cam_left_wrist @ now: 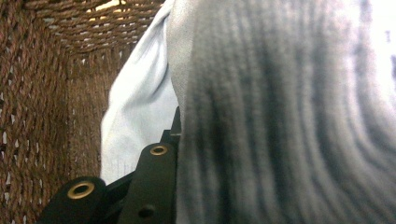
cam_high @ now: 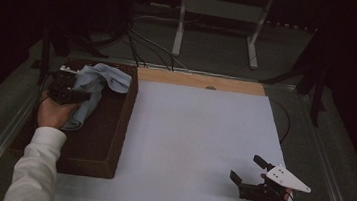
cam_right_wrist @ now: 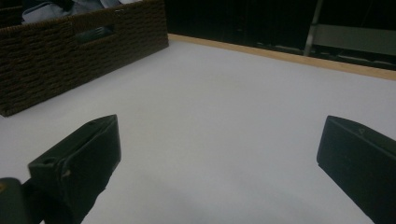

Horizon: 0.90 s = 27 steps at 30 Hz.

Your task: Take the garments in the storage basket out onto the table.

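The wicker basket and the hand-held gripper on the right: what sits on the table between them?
Nothing. In the high view, bare white tabletop stretches from the wicker basket to the right hand-held gripper.

Dim and underexposed in the high view, with near-black surroundings and a faint vignette at the corners. Brightest on the white board [cam_high: 197, 142], evenly lit, no hard shadows, no glare. Soft and slightly grainy throughout, fine detail lost in the wicker basket [cam_high: 107, 138]. Heavily blurred in the left gripper view: ribbed grey cloth [cam_left_wrist: 280, 116] far too close for focus (smeared into vague stripes), washed out to white at the upper right corner. Warm light leaking through the weave at the top. Sharper farther off in the right gripper view, jaws soft at the bottom, a weak shadow spread beneath them on the board.
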Each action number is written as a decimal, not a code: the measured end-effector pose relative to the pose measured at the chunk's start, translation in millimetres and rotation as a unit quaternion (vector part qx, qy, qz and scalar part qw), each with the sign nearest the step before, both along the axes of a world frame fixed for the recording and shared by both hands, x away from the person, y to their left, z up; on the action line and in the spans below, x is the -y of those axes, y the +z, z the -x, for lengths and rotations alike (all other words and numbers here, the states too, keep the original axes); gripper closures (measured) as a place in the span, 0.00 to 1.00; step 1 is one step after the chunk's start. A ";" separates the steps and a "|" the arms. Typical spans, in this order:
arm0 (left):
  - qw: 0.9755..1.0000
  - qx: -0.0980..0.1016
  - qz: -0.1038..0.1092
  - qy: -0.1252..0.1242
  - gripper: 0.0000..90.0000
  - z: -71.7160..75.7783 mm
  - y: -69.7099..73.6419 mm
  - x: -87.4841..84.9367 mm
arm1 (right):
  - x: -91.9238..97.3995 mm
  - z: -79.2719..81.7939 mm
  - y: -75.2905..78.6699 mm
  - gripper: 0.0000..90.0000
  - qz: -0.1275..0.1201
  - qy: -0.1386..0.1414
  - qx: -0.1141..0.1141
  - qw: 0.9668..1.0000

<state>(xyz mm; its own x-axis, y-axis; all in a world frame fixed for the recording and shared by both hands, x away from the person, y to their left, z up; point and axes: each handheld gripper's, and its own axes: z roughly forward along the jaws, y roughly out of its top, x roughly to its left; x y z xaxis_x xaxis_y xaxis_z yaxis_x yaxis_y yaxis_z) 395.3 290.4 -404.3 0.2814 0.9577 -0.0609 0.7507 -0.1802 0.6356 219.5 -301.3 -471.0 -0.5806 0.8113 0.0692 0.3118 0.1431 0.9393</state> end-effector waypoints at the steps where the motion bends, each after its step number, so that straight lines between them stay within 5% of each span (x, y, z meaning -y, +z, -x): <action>1: 1.000 0.002 0.001 -0.001 0.78 0.8 0.5 0.4 | 0.2 0.1 0.1 0.00 0.000 0.000 0.000 1.000; 27: 0.997 0.066 0.045 -0.024 0.78 19.3 15.8 8.8 | 4.5 0.1 -1.3 0.00 -0.007 0.008 0.009 1.000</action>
